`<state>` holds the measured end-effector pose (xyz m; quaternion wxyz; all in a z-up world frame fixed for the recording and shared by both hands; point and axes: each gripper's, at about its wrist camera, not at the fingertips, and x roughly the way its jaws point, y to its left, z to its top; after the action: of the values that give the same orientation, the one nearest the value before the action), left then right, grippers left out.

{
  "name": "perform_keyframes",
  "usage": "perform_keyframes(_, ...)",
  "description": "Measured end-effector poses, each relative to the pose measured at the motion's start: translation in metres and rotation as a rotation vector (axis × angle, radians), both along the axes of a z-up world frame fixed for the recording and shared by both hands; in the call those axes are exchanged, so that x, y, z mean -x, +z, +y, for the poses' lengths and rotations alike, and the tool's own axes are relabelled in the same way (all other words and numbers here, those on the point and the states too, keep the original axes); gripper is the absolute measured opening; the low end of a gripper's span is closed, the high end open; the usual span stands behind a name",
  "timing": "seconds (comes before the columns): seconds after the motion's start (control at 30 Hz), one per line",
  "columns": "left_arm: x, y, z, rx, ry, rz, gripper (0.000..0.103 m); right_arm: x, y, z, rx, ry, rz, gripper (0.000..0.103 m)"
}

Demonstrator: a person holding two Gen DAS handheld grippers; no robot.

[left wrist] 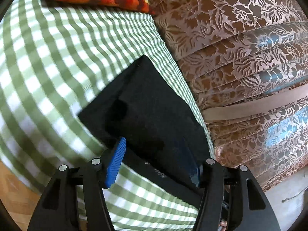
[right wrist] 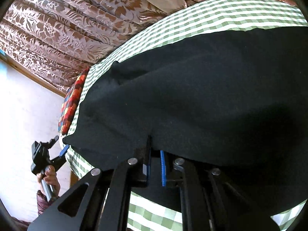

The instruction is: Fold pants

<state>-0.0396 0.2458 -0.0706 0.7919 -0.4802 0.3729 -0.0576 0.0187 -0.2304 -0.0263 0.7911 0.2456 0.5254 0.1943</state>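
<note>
My left wrist camera looks down from close above the green-and-white checked bed sheet, facing the brown floral curtain. My right one sits lower, nearly touching the black fabric pants. Both share sheet, curtain and the multicoloured patchwork cushion.

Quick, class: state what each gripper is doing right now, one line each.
Left gripper: open, jaws spread around the edge of the black pants, not clamped.
Right gripper: nearly closed at the pants' hem; whether it grips cannot be told.
</note>
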Motion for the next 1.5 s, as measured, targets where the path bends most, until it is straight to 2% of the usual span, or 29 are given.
perform_keyframes(0.07,-0.009,0.001,-0.004,-0.009,0.009,0.031,0.056,0.0,0.001,0.0,0.006,0.003,-0.007,0.007)
perform_keyframes(0.1,-0.018,0.001,-0.006,-0.027,0.016,0.057,0.049,-0.002,0.002,0.0,0.01,0.003,-0.01,0.007)
perform_keyframes(0.13,-0.027,0.003,-0.008,-0.072,0.015,0.077,0.019,-0.003,0.006,-0.001,0.01,0.0,-0.017,0.007)
perform_keyframes(0.17,-0.031,0.006,-0.009,-0.1,0.015,0.082,0.008,-0.005,0.012,-0.002,0.002,-0.005,-0.032,0.006)
perform_keyframes(0.23,-0.045,0.022,-0.01,-0.126,0.01,0.013,0.005,-0.007,0.026,-0.003,-0.014,-0.012,-0.068,0.006)
perform_keyframes(0.37,-0.053,0.073,-0.015,-0.234,-0.018,-0.208,0.005,0.006,0.057,0.0,-0.02,0.047,-0.152,0.006)
perform_keyframes(0.4,-0.051,0.074,-0.013,-0.251,-0.026,-0.218,0.005,0.014,0.058,0.003,-0.01,0.07,-0.154,0.006)
perform_keyframes(0.5,-0.043,0.049,-0.004,-0.249,-0.046,-0.166,0.005,0.033,0.04,0.008,0.022,0.106,-0.097,0.006)
perform_keyframes(0.6,-0.026,0.007,0.003,-0.239,-0.06,-0.05,0.004,0.041,0.009,0.007,0.018,0.084,-0.009,0.006)
perform_keyframes(0.73,-0.007,-0.015,0.007,-0.208,-0.039,-0.014,0.004,0.04,-0.001,0.007,0.03,0.076,0.006,0.006)
perform_keyframes(0.87,0.001,-0.012,0.007,-0.211,-0.029,-0.025,0.005,0.038,0.016,0.009,0.047,0.092,-0.035,0.006)
perform_keyframes(1.0,-0.007,-0.02,0.007,-0.206,-0.039,0.034,0.005,0.04,0.008,0.012,0.062,0.1,-0.021,0.006)
perform_keyframes(1.13,0.003,-0.02,0.021,-0.113,-0.01,0.045,0.014,0.039,-0.001,0.012,0.037,0.087,-0.005,0.006)
perform_keyframes(1.23,0.019,-0.006,0.031,-0.153,0.051,0.047,0.033,0.037,-0.001,0.008,0.019,0.099,0.003,0.009)
perform_keyframes(1.27,0.024,-0.003,0.035,-0.158,0.08,0.05,0.036,0.036,0.001,0.008,0.013,0.106,0.004,0.012)
perform_keyframes(1.3,0.029,-0.001,0.038,-0.162,0.098,0.053,0.036,0.036,0.003,0.007,0.008,0.12,0.011,0.021)
perform_keyframes(1.37,0.036,0.006,0.041,-0.161,0.123,0.049,0.036,0.04,0.008,0.005,0.015,0.159,0.011,0.029)
perform_keyframes(1.43,0.041,0.017,0.038,-0.207,0.148,0.034,0.036,0.049,0.019,0.004,0.037,0.232,0.01,0.036)
perform_keyframes(1.5,0.041,0.039,0.019,-0.288,0.117,-0.067,0.036,0.056,0.035,0.0,0.033,0.278,-0.009,0.037)
